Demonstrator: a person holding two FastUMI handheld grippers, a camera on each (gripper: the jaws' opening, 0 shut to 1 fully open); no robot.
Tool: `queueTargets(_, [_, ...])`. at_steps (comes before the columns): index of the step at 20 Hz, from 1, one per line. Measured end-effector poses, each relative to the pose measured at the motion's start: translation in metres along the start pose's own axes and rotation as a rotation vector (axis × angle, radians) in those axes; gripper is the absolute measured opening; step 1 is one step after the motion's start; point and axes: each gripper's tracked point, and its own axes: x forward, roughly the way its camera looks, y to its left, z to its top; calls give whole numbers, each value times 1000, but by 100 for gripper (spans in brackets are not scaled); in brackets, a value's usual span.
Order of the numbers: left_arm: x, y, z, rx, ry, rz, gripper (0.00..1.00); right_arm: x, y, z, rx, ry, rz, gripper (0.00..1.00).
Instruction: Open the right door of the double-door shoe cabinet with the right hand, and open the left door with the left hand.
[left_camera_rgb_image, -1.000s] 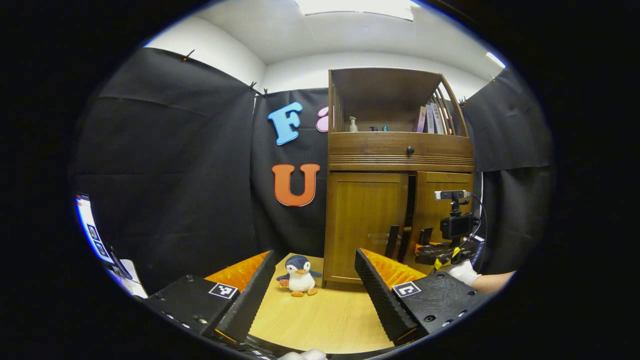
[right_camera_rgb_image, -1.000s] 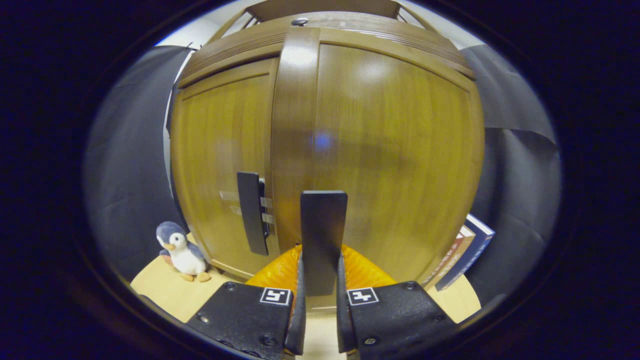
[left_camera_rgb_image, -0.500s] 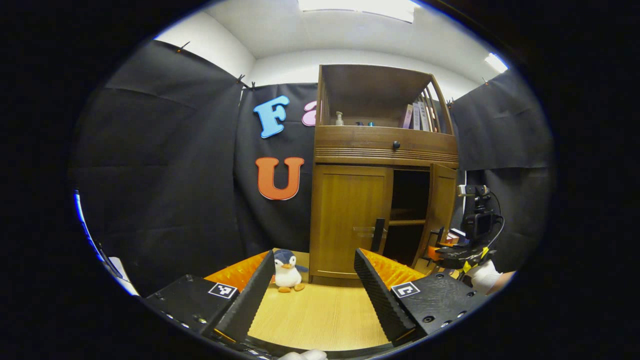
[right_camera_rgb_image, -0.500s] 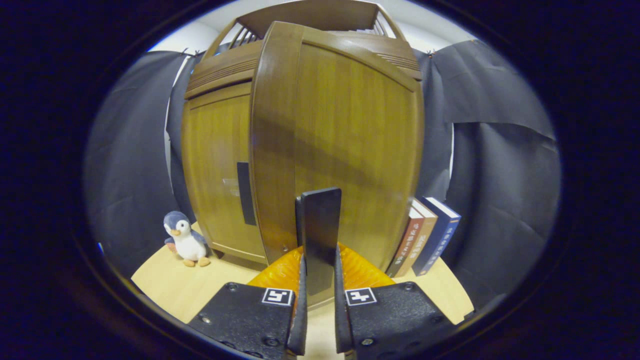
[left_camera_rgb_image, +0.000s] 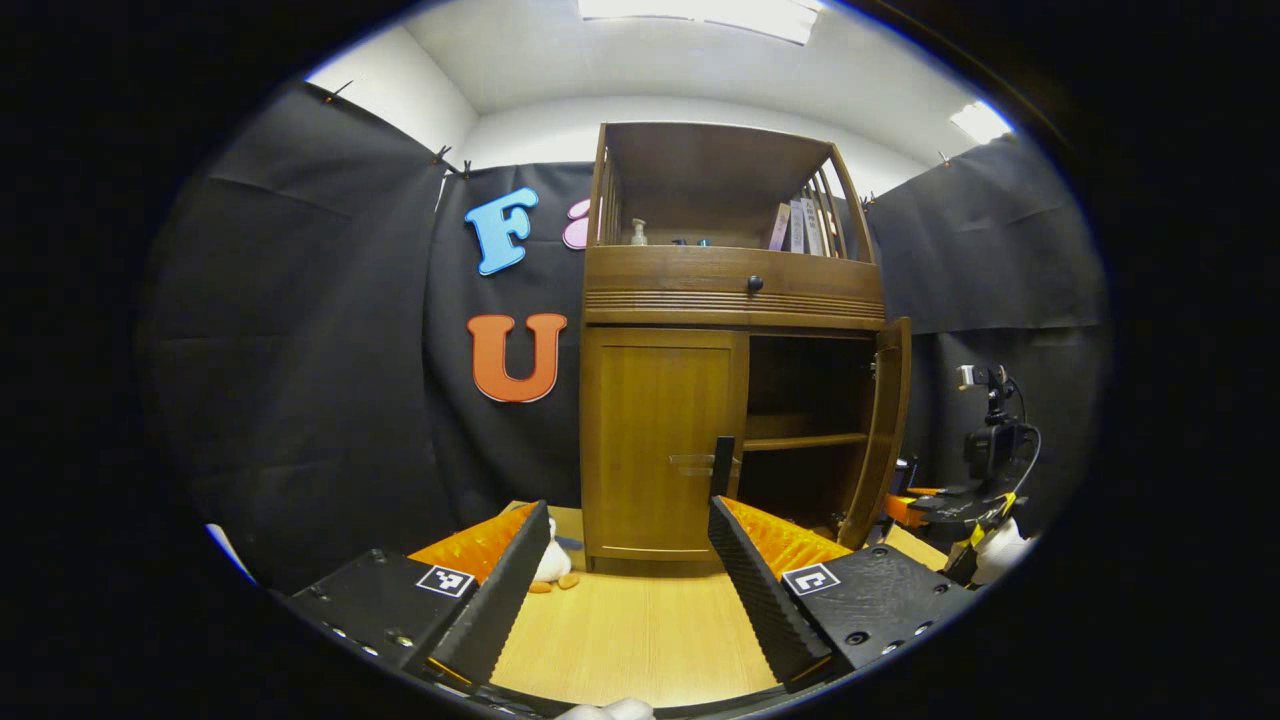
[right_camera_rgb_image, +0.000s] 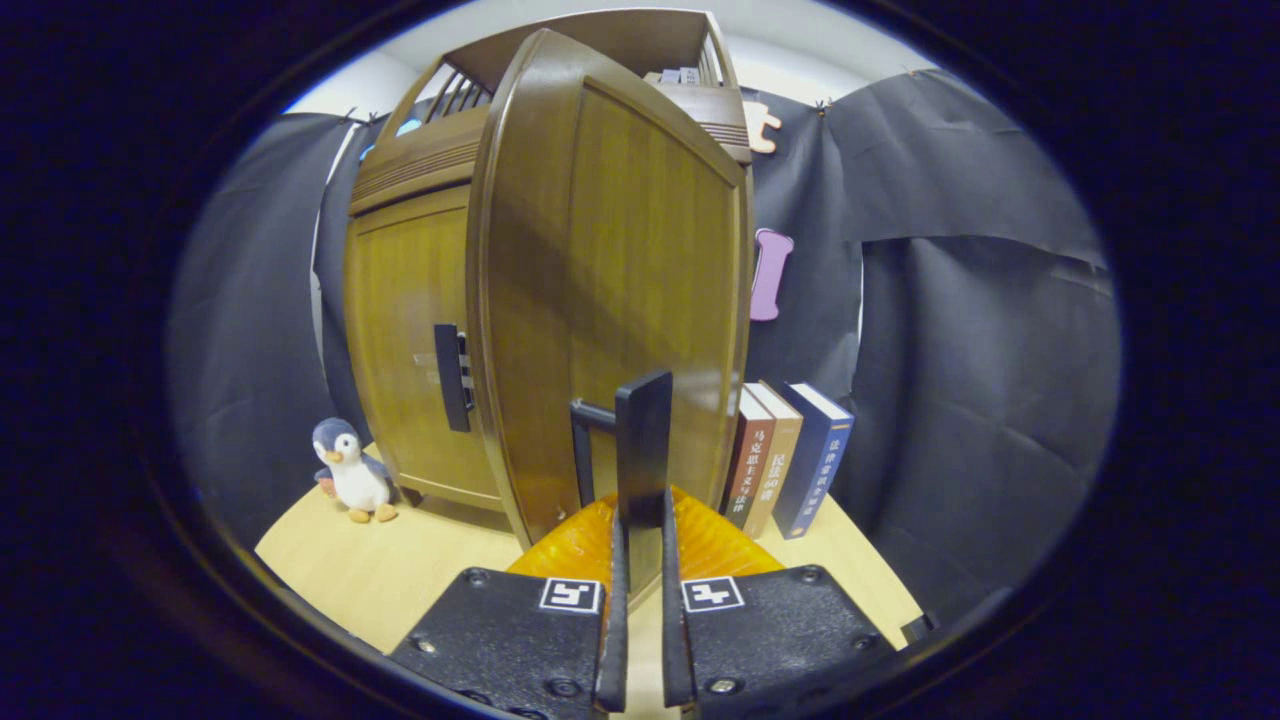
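Right door swung wide open

Right door (left_camera_rgb_image: 886, 430) now far out from a crack, pulled by handle (right_camera_rgb_image: 640, 450) in right gripper (right_camera_rgb_image: 640, 530); dark interior with shelf (left_camera_rgb_image: 800, 440) exposed; toy penguin (left_camera_rgb_image: 548, 566) half hidden behind left gripper (left_camera_rgb_image: 625, 570).

Light wooden table (right_camera_rgb_image: 400, 570) carries shoe cabinet (left_camera_rgb_image: 660, 440) toward far edge; penguin plush (right_camera_rgb_image: 345, 472) beside cabinet's left; three upright books (right_camera_rgb_image: 785, 455) at right.

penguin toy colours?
Grey-blue back and head, white belly, orange beak and feet; the penguin toy shows best in the right gripper view.
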Motion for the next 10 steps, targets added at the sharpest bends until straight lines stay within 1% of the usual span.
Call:
queueTargets(3, [11,-18,3,6,-7,-26,96,-3,-15,-2,3,2,-13,14])
queueTargets(4, [15,-25,4,7,-8,-36,100,-3,-21,-2,7,1,-17,13])
queueTargets(5, [19,-33,5,6,-10,-48,96,-7,-27,-3,8,1,-18,13])
queueTargets(7, [25,-47,5,2,-11,-68,96,-9,-42,-4,10,5,-22,11])
queueTargets(10, [32,-68,3,1,-6,-88,96,-9,-72,-4,13,14,-53,6])
